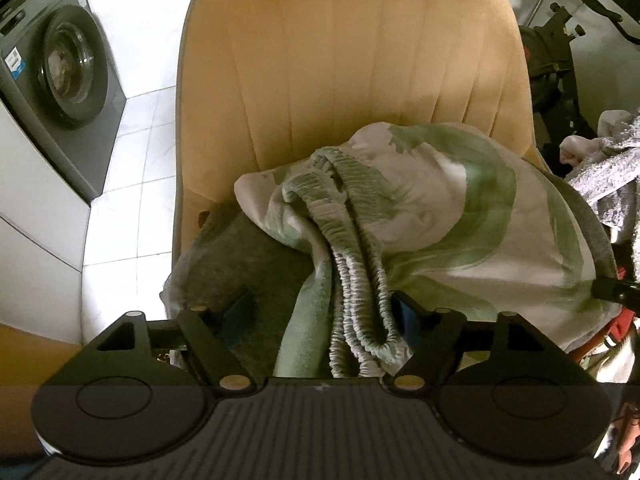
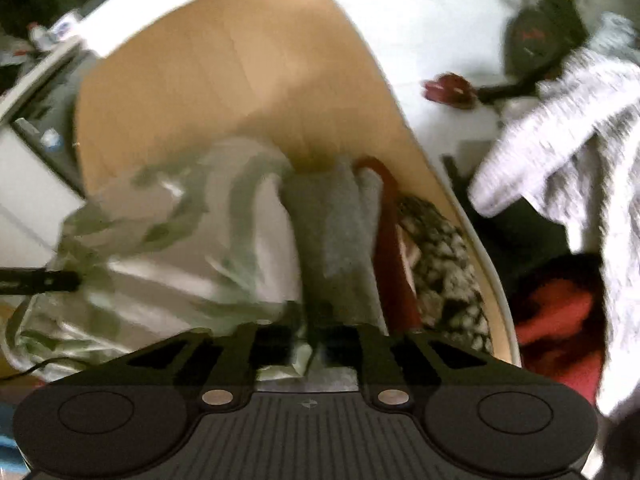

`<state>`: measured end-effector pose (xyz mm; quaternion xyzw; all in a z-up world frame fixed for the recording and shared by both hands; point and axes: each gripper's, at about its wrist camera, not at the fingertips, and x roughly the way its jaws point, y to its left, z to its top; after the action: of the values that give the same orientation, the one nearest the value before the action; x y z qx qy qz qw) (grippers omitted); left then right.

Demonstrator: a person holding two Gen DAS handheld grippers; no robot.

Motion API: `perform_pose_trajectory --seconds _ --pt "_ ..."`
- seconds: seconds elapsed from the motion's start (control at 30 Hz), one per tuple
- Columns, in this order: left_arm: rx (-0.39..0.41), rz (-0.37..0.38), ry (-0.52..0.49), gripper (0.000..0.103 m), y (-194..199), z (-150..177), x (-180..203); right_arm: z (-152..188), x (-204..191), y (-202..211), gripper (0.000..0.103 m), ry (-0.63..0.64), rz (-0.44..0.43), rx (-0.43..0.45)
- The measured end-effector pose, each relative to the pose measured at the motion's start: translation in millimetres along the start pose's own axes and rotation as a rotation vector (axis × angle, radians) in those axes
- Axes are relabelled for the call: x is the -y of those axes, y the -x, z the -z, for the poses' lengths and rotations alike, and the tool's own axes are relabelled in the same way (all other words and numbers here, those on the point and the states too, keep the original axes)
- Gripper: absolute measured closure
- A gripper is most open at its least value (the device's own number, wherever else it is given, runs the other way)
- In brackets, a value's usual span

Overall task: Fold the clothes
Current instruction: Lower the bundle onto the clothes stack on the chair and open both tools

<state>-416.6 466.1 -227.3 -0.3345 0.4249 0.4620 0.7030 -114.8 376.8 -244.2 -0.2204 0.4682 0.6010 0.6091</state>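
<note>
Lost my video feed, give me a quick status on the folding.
Left tool open over the green-and-white garment. Right tool pinching its edge. Garment bunched on tan chair; grey cloth lies underneath.

Tan chair point(image 1: 344, 80), washing machine point(image 1: 60, 80), white-tiled floor point(image 1: 132, 184)

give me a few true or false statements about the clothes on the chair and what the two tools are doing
1. The green and white garment lies on a tan chair. True.
2. The left tool is clamped shut on the ruched waistband. False: its jaws stand wide apart, with the waistband lying loose between them.
3. A washing machine stands beside the chair. True.
4. The right tool is wide open over bare floor. False: its jaws are narrow, closed on grey cloth on the chair.
5. The chair holds only one garment. False: grey, red and black-and-white patterned pieces are there too.
</note>
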Motion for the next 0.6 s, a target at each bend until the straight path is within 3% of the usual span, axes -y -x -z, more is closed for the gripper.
perform_pose_trajectory --seconds 0.07,0.13,0.27,0.6 --pt "0.005 -0.005 0.003 0.014 4.3 0.2 0.5 2.0 -6.7 4.8 0.059 -0.008 0.004 0.020" --pt "0.006 -0.010 0.010 0.013 8.3 1.0 0.3 1.3 -22.4 14.3 0.016 0.024 0.047 0.055" --pt "0.012 -0.013 0.005 0.010 18.0 5.4 1.0 -1.7 -47.3 30.9 0.001 0.089 0.108 0.119" --pt "0.127 -0.075 -0.029 0.002 50.9 19.8 1.8 -0.1 -75.7 58.3 0.001 0.046 0.228 0.183"
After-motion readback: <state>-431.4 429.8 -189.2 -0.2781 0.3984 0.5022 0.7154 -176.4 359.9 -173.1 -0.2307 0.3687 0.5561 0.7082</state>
